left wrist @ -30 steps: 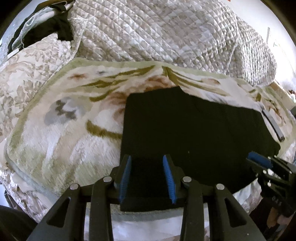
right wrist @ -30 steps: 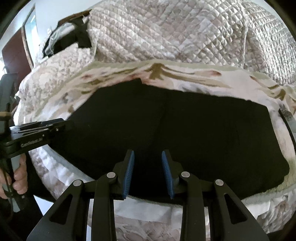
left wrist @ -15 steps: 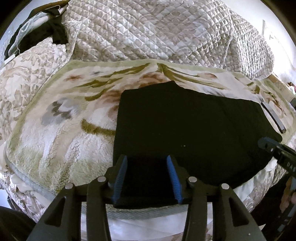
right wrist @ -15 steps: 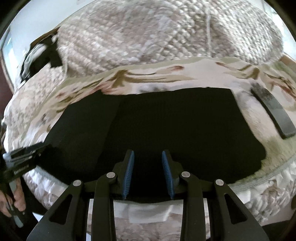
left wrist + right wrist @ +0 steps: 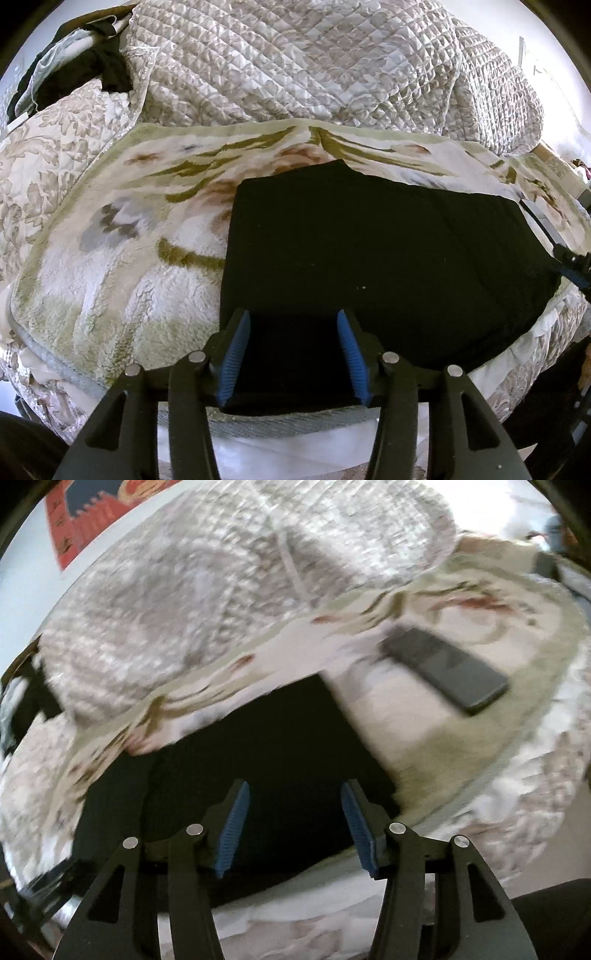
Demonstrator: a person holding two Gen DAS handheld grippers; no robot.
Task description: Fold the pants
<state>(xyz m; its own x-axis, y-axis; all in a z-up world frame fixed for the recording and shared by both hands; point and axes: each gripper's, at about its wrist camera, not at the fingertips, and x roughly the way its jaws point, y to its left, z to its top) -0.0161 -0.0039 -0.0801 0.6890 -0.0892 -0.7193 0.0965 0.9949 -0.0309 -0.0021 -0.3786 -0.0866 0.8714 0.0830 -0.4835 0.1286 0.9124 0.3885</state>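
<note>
Left wrist view: black pants [image 5: 369,258], lying flat in a broad slab on a floral blanket [image 5: 122,258], occupy the centre and run toward 3 o'clock; their near edge lies at 6 o'clock between the tool's prongs. Left gripper [image 5: 293,350], jaws spread wide, blue pads on either side of the near edge of the cloth, nothing clamped. Quilted bedspread [image 5: 295,66], heaped, from 10 to 2 o'clock. Dark clothes [image 5: 107,70], bundled, at 10 o'clock. Right gripper [image 5: 574,267], only its tip showing, at 3 o'clock by the pants' far end. Slim dark phone [image 5: 539,221], seen edge-on, just above it. Right wrist view, blurred: pants [image 5: 258,760], centre to 8 o'clock, one corner pointing to 1 o'clock. Right gripper [image 5: 295,830], jaws wide apart, over the pants' near edge, holding nothing. Phone [image 5: 447,668], lying flat on the blanket [image 5: 424,738] at 2 o'clock, near but apart from the pants. Bedspread [image 5: 221,590], 10 to 12 o'clock. Red wall hanging [image 5: 85,520], 11 o'clock.
</note>
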